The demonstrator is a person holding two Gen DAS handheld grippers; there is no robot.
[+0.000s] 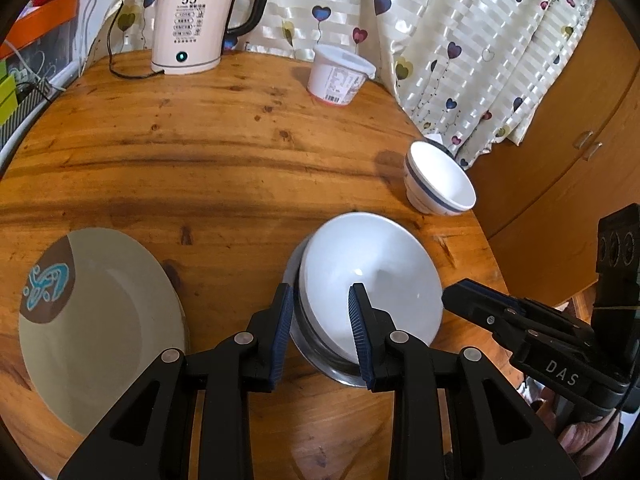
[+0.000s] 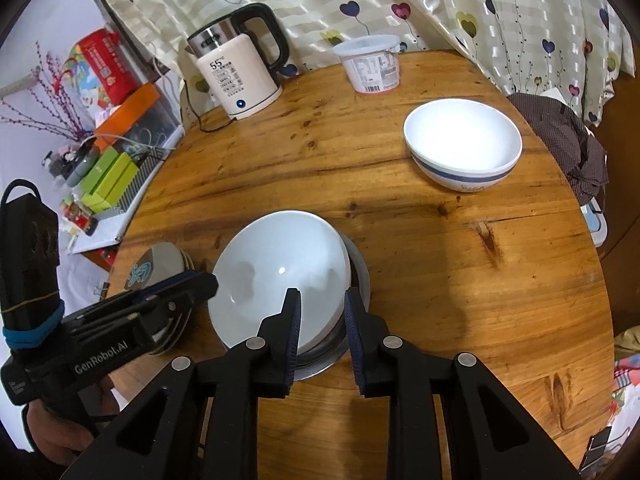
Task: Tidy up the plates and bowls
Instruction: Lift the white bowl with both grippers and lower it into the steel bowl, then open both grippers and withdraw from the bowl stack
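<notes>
A plain white bowl [image 1: 368,272] [image 2: 276,272] sits nested, a little off centre, in a steel bowl [image 1: 320,356] [image 2: 358,272] near the table's front. My left gripper [image 1: 322,312] [image 2: 200,280] straddles its left rim, one finger inside the bowl and one outside against the steel rim, shut on it. On the opposite rim, my right gripper [image 2: 323,312] [image 1: 452,300] is shut the same way. A beige plate [image 1: 104,320] [image 2: 160,260] with a brown and teal mark lies to the left, on top of other plates. A blue-banded white bowl [image 1: 440,180] [image 2: 460,148] stands at the far right.
The round wooden table [image 2: 440,280] carries a pink kettle [image 1: 188,28] [image 2: 236,76] and a lidded white tub [image 1: 340,76] [image 2: 372,64] at the back, by a curtain. A wooden cabinet [image 1: 560,140] and a dark cloth [image 2: 568,140] stand beyond the right edge. Boxes [image 2: 116,176] crowd the left.
</notes>
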